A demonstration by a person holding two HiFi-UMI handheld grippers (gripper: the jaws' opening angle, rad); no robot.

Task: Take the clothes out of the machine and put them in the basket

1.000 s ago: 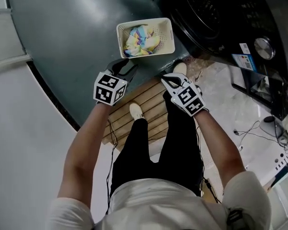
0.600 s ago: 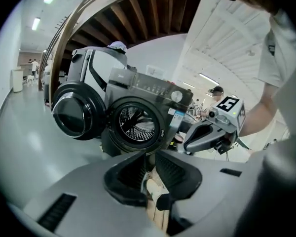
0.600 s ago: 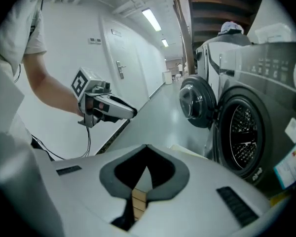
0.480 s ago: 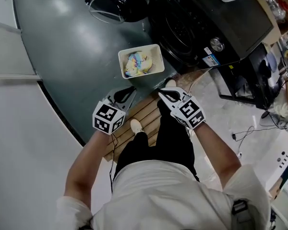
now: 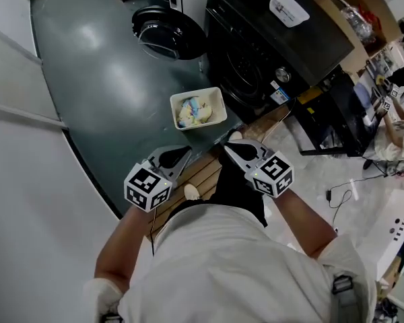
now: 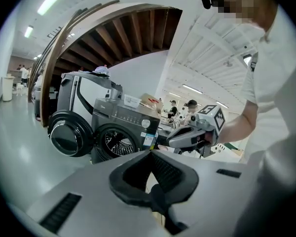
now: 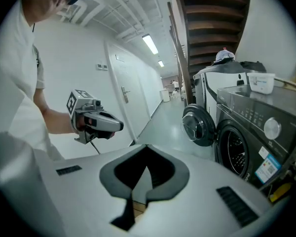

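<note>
Head cam: mounted on person's head, high up, faces steeply down over own torso [image 5: 222, 268]; washing machine [image 5: 256, 52], basket [image 5: 196, 93], floor [image 5: 101, 66] and both grippers seen from above, well below lens

Left gripper cam: rides on left gripper [image 5: 178, 155], looks along own jaws, approx level w/ slight downward tilt; jaws fill lower frame, v. near. Washing machine [image 6: 121, 132] front and open door [image 6: 69, 135] lie ahead, farther off

Right gripper cam: same mount on right gripper [image 5: 234, 152]; washing machine [image 7: 246, 132] at frame right, door [image 7: 197, 125] centre

Shared: all 3 views take in washing machine and door; left cam catches right gripper [image 6: 180, 138], right cam catches left gripper [image 7: 111, 125]
</note>
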